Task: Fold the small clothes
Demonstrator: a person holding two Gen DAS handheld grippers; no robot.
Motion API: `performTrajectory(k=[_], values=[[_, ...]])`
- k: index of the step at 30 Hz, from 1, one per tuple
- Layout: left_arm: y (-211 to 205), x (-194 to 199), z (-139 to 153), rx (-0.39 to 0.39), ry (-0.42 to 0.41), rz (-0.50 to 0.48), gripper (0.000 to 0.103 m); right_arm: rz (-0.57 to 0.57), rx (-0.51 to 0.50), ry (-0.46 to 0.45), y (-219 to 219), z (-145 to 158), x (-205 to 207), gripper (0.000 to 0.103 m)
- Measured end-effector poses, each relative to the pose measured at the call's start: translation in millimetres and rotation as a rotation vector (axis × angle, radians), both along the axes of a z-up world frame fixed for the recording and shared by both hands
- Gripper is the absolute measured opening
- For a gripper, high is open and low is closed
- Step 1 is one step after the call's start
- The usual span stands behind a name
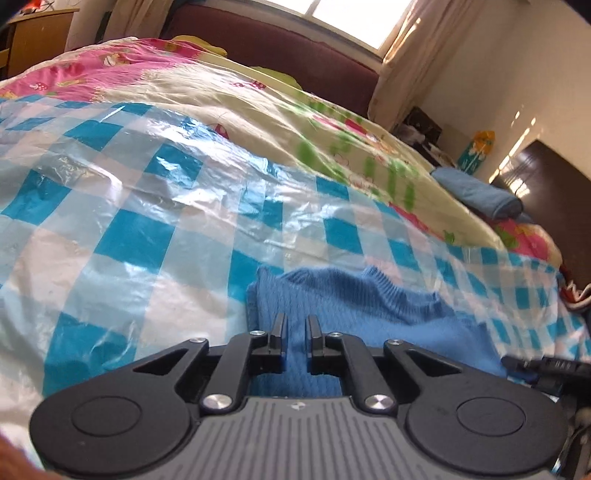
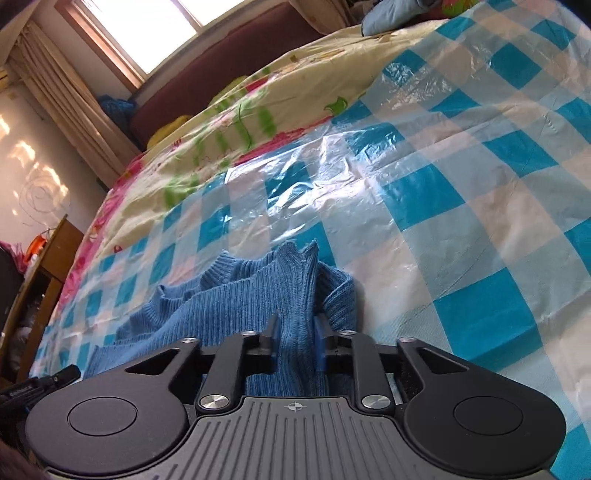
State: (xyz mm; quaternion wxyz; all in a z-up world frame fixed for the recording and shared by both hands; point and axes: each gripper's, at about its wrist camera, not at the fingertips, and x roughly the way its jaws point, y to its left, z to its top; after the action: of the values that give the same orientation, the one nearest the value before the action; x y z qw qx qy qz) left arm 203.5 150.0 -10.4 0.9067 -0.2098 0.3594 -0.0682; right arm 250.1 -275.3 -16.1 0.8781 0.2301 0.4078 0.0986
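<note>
A small blue knitted sweater (image 1: pixel 351 299) lies on a blue-and-white checked plastic sheet (image 1: pixel 147 206) spread over a bed. My left gripper (image 1: pixel 295 325) is shut on the sweater's fabric near its left edge; knit runs between the fingers. In the right wrist view the sweater (image 2: pixel 236 291) bunches up in ridges, and my right gripper (image 2: pixel 295 328) is shut on a thick fold of it. The right gripper's tip shows at the right edge of the left wrist view (image 1: pixel 546 367). The left gripper's tip shows at the left edge of the right wrist view (image 2: pixel 40 384).
A floral quilt (image 1: pixel 258 107) covers the far part of the bed, against a dark red headboard (image 1: pixel 280 48). A folded blue cloth (image 1: pixel 480 195) lies at the bed's right side. A wooden desk (image 2: pixel 44 266) stands beside the bed. A curtained window (image 1: pixel 354 18) is behind.
</note>
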Motion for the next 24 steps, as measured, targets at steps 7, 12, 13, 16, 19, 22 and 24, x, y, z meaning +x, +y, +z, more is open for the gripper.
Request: performTrajectory(k=[7,12,13,16,19,22,24], values=[[-11,0,-10,0.058,0.024,-0.036,0.038,0.006,-0.117,-0.077,18,22,-5,0.03],[-20,4,-10,0.122,-0.003,-0.035,0.018,0.232,-0.109,-0.116,79,42,-6,0.03],[-19,5,-9,0.111,-0.009,-0.037,0.017,0.278,-0.113,-0.116,96,41,-5,0.03],[-17,6,-5,0.1,-0.029,-0.031,0.015,0.384,-0.142,-0.092,139,29,3,0.031],[-12,8,-4,0.072,-0.04,-0.021,0.015,0.374,-0.239,-0.028,161,-5,14,0.027],[-10,7,-2,0.067,-0.063,-0.018,0.015,0.309,-0.187,-0.025,148,-14,14,0.019],[-8,5,-3,0.045,-0.08,-0.014,0.015,0.265,-0.173,-0.029,141,-6,11,0.016]])
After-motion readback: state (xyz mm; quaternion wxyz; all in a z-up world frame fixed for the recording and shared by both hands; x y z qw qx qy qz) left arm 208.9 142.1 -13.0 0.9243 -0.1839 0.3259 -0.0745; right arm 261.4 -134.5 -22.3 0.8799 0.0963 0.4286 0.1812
